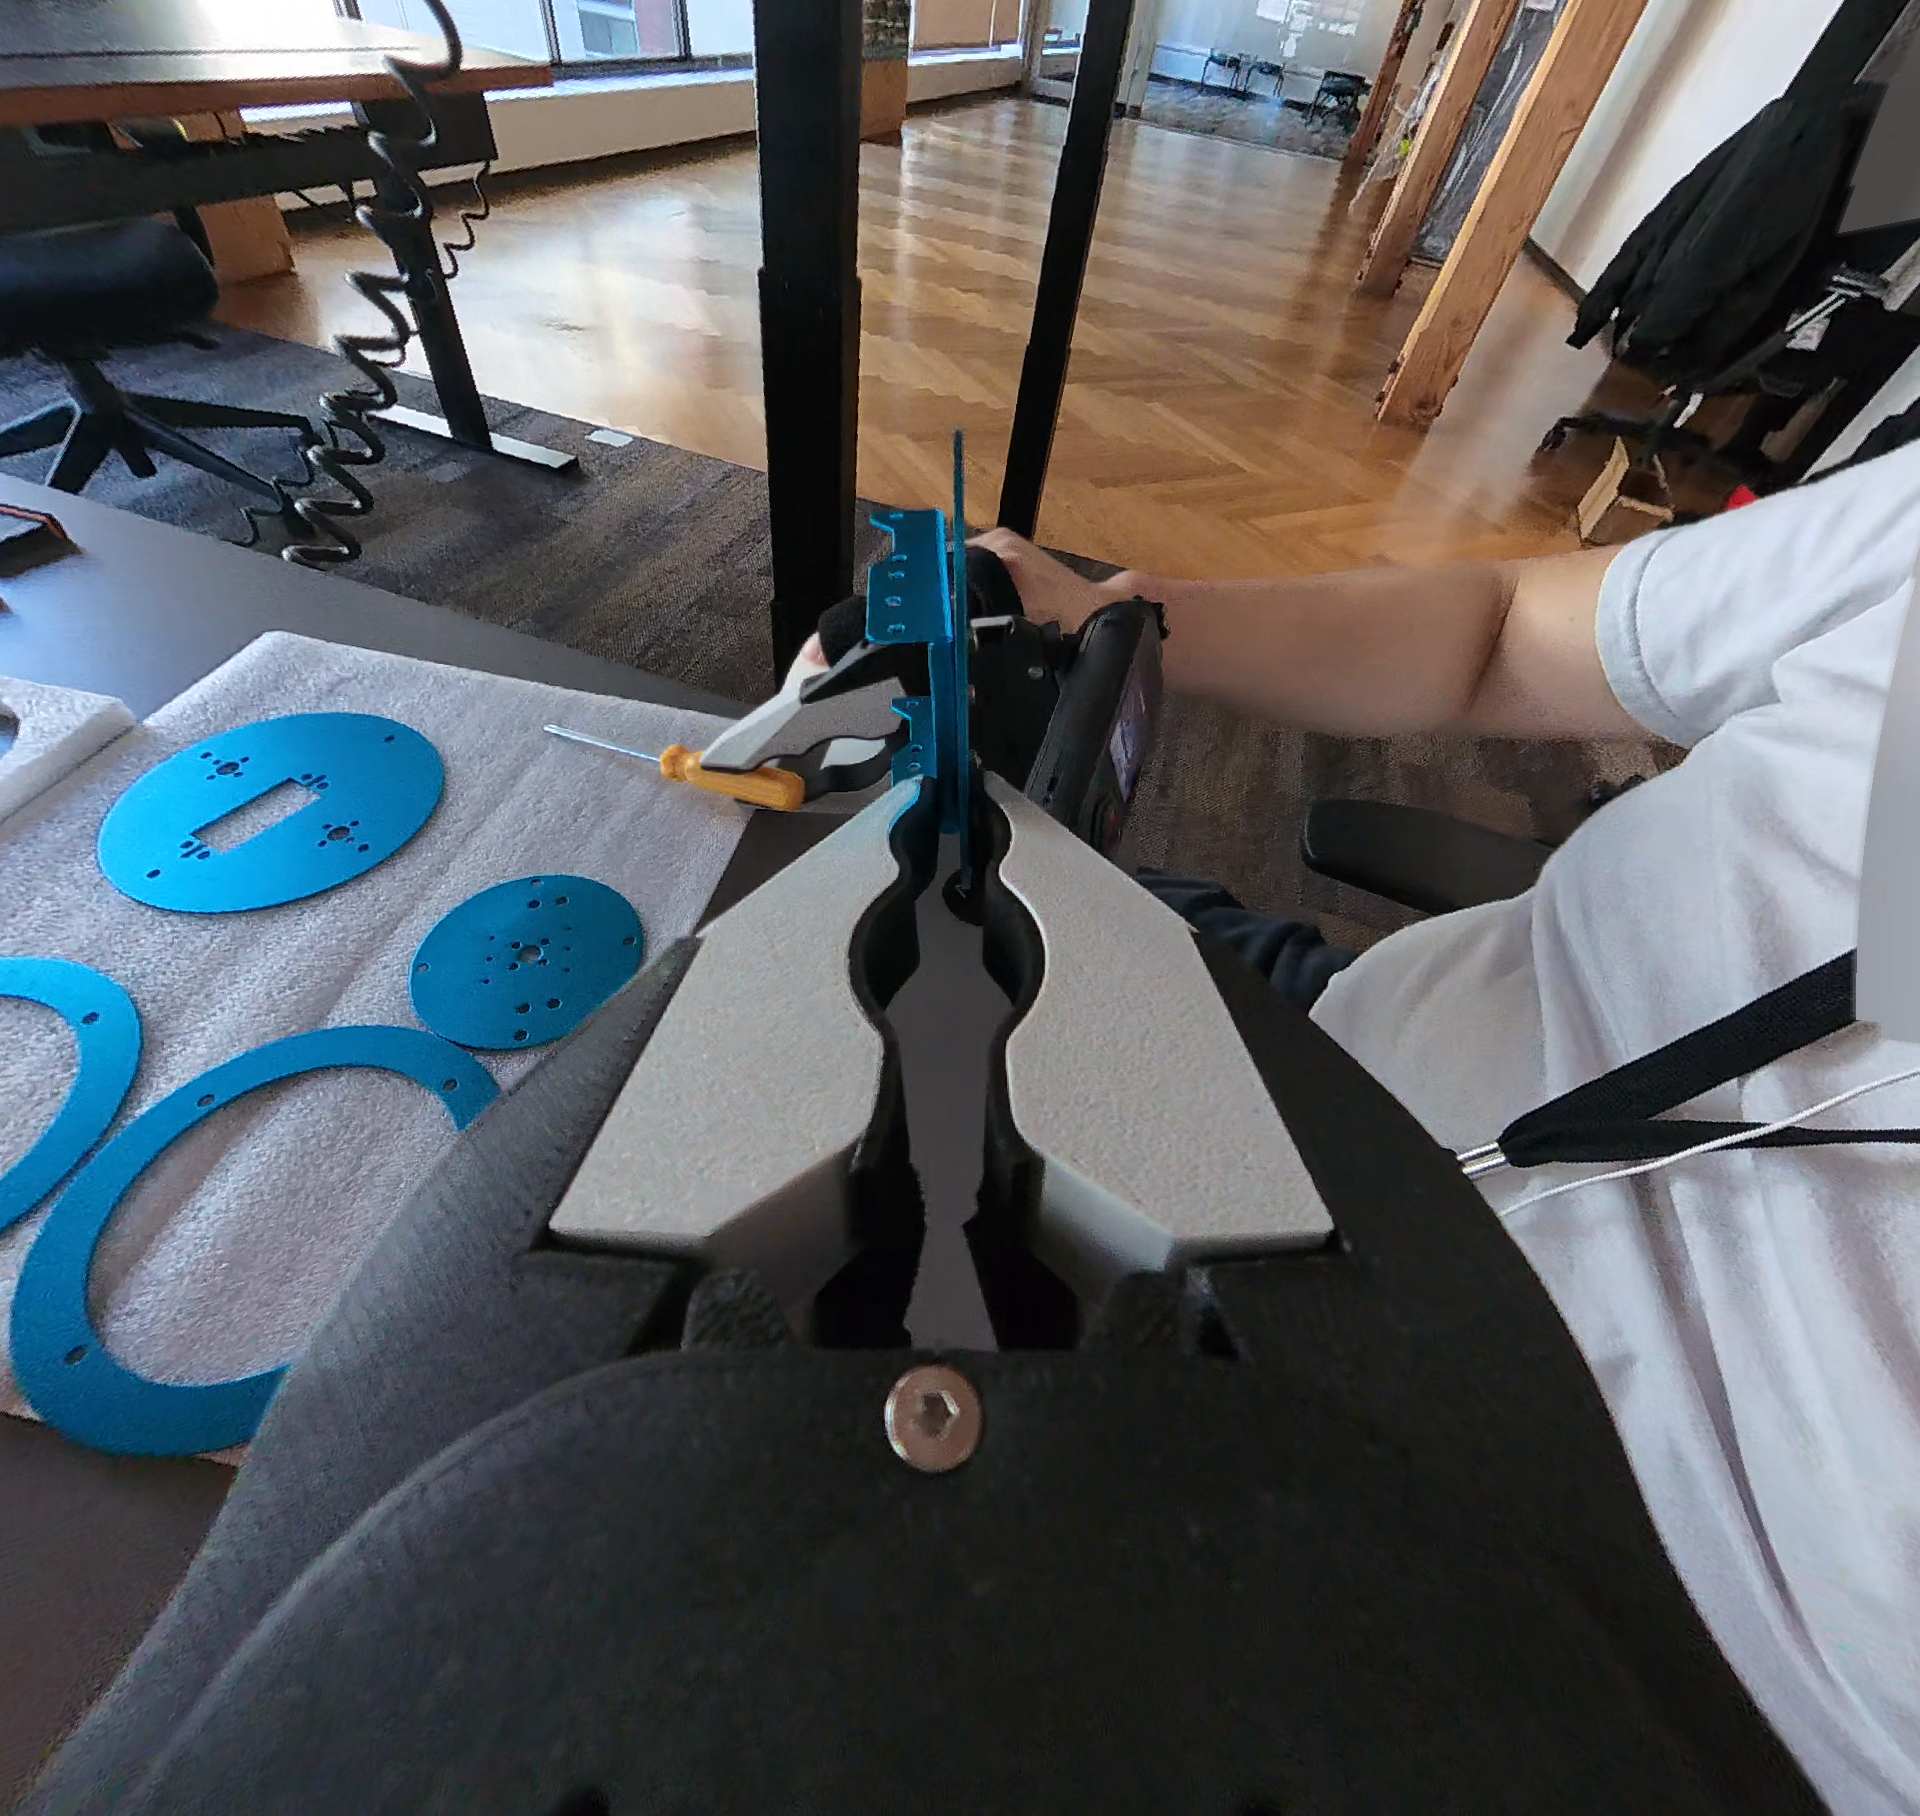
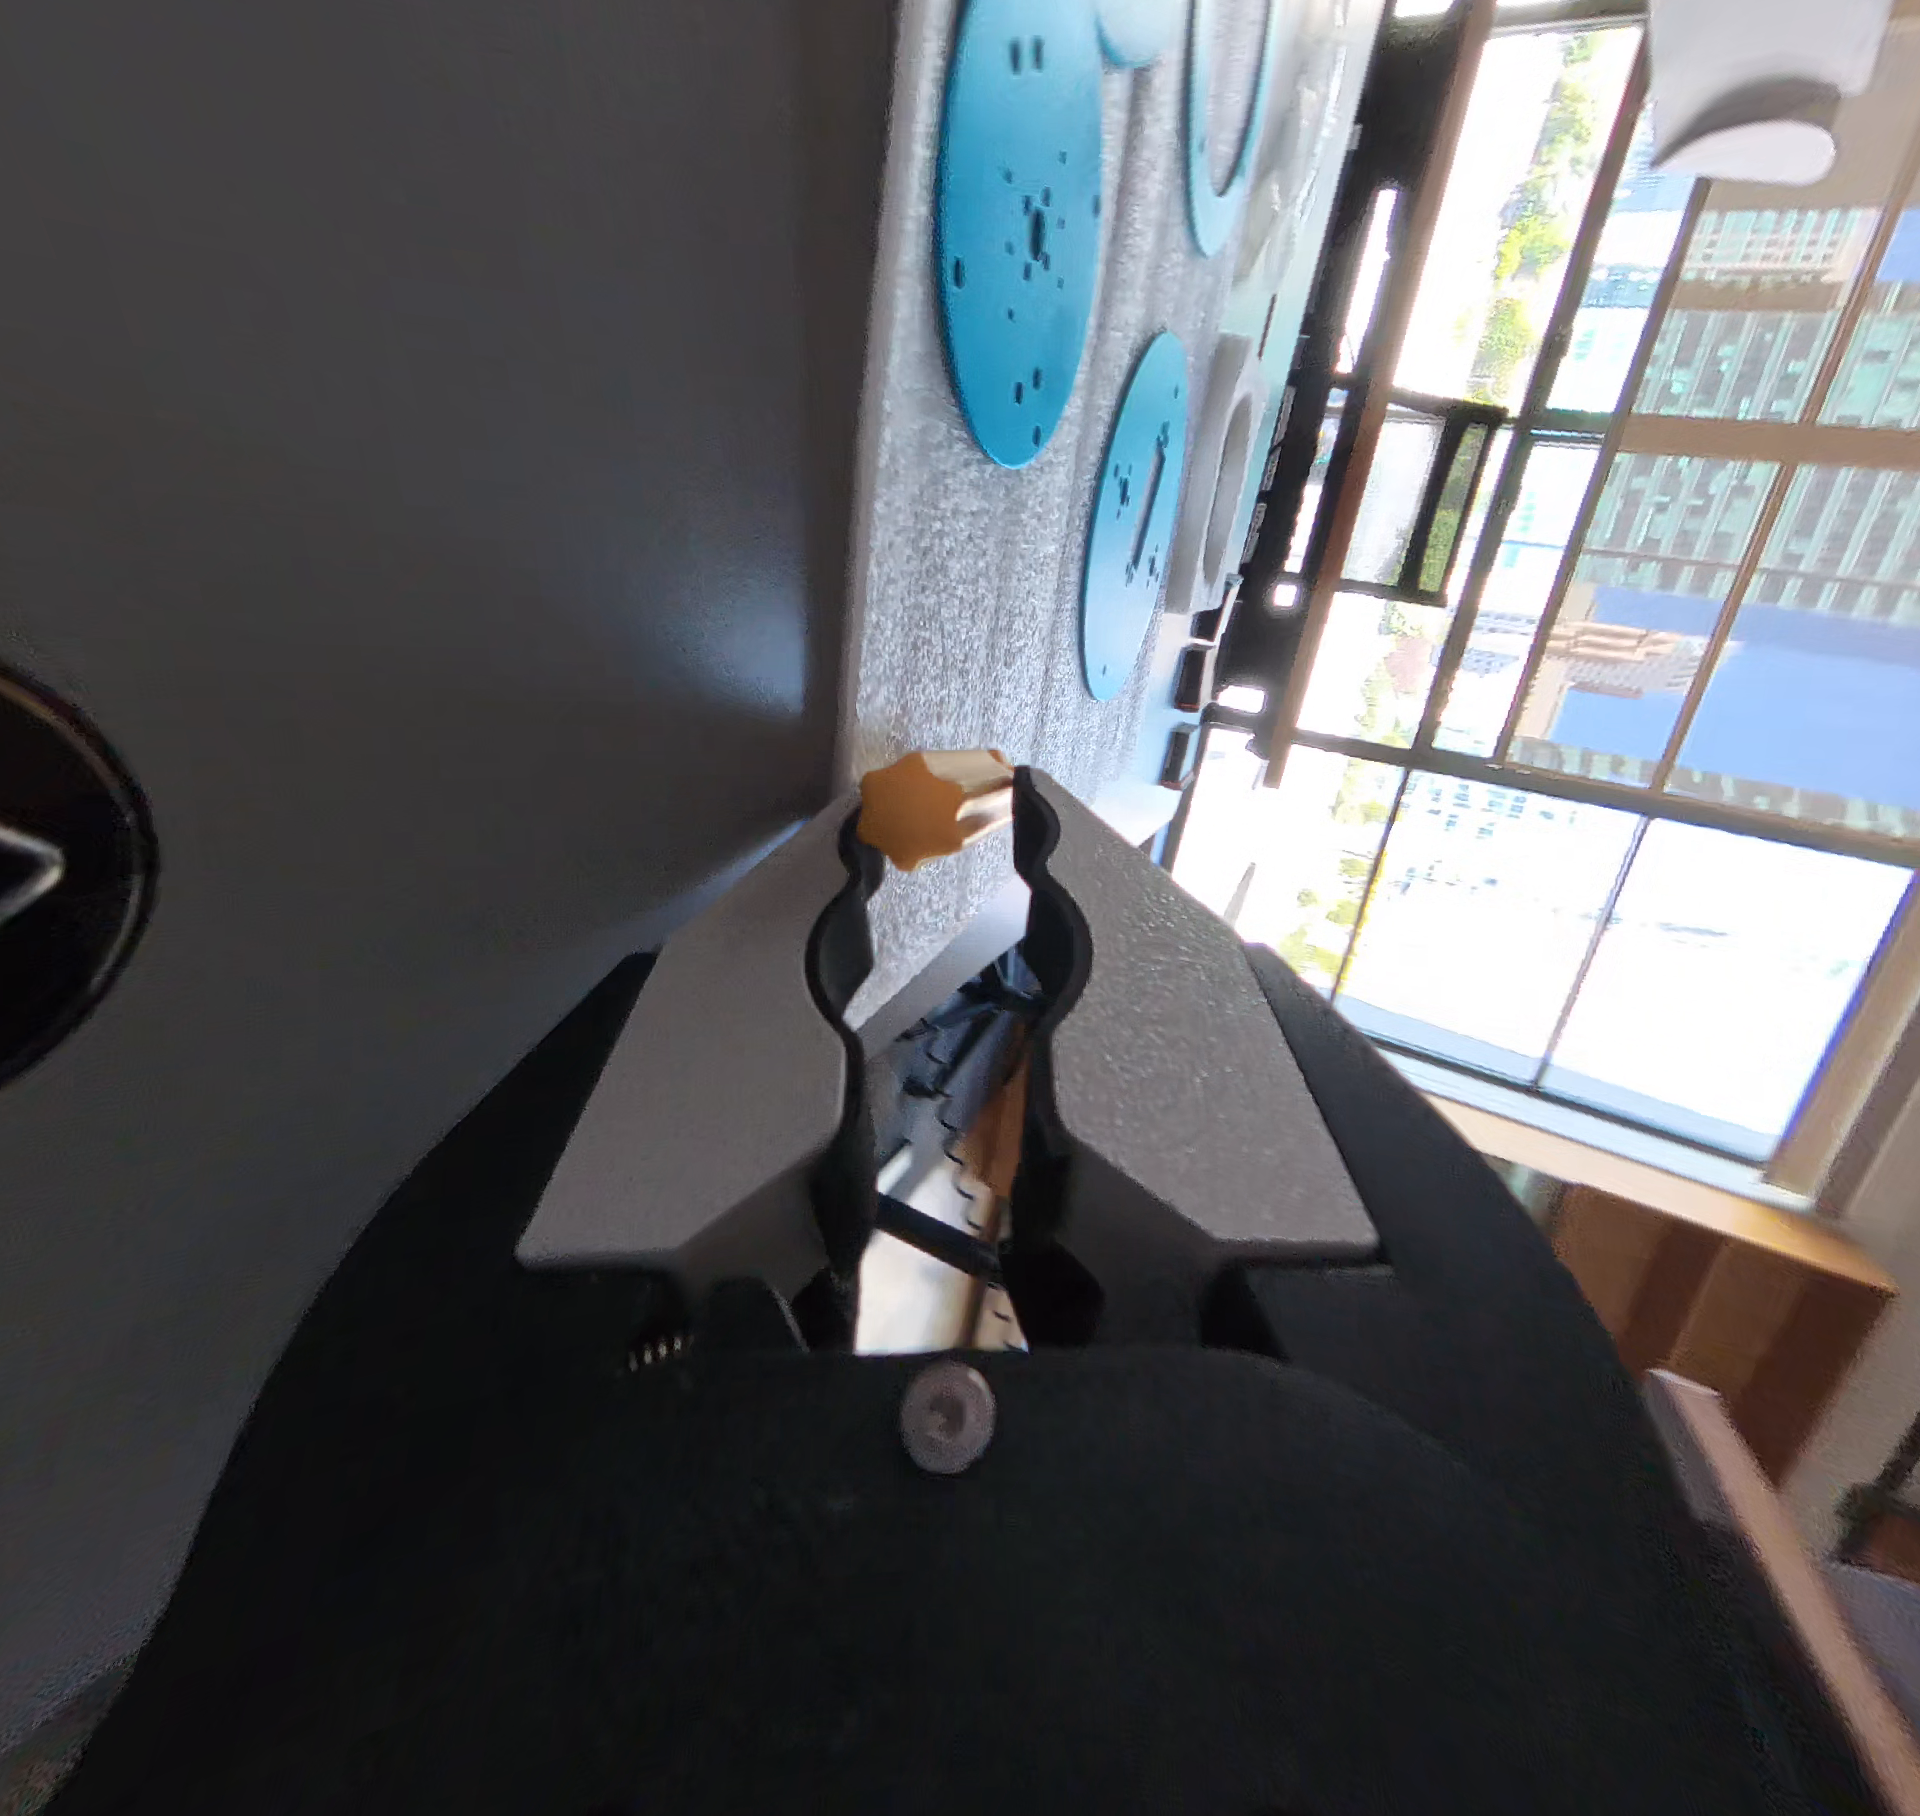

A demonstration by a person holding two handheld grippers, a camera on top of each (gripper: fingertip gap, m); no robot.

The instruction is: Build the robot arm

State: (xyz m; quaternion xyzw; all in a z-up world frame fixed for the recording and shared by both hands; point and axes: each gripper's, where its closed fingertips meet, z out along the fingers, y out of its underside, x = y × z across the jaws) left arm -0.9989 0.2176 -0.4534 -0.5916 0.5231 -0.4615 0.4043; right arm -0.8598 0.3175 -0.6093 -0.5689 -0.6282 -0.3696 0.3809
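Foam-matted desk; orange-handled screwdriver

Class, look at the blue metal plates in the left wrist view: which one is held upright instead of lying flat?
The blue bracketed plate, standing on edge, clamped in the left gripper. The oval plate, round disc and rings lie flat on the white foam mat.

Both claws (left, right) seemingly clamped.
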